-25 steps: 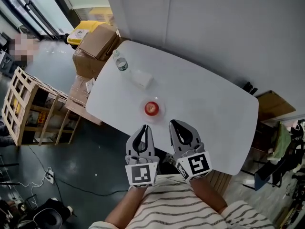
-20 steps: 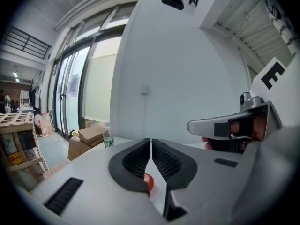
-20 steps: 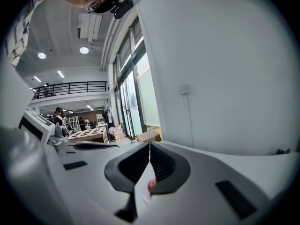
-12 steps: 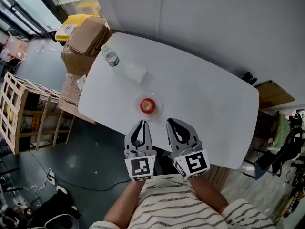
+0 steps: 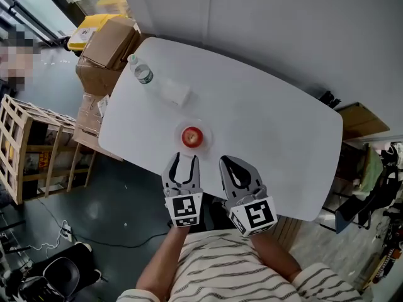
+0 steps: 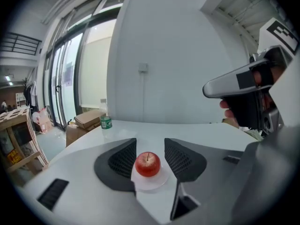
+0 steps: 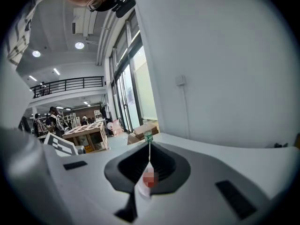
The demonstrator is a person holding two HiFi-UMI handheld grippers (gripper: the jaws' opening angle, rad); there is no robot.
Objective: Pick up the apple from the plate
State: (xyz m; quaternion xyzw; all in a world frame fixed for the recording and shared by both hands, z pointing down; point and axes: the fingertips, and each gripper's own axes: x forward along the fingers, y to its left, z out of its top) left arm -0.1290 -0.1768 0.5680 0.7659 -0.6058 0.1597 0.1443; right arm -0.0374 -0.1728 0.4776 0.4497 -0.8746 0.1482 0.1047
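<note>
Overhead, head view: the apple (image 5: 192, 136) on its plate (image 5: 203, 129) lies straight ahead of the left tool (image 5: 183, 160), off to the right tool's (image 5: 228, 164) left. Left gripper view: jaws, just opening to a middling gap, frame the apple beyond their tips, with nothing between them. Right gripper view: jaws together, empty.

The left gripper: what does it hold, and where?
Nothing: the left gripper has just been opening its jaws, empty; the apple sits untouched on the plate ahead.

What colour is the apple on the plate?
The apple is red, shown best in the left gripper view.
</note>
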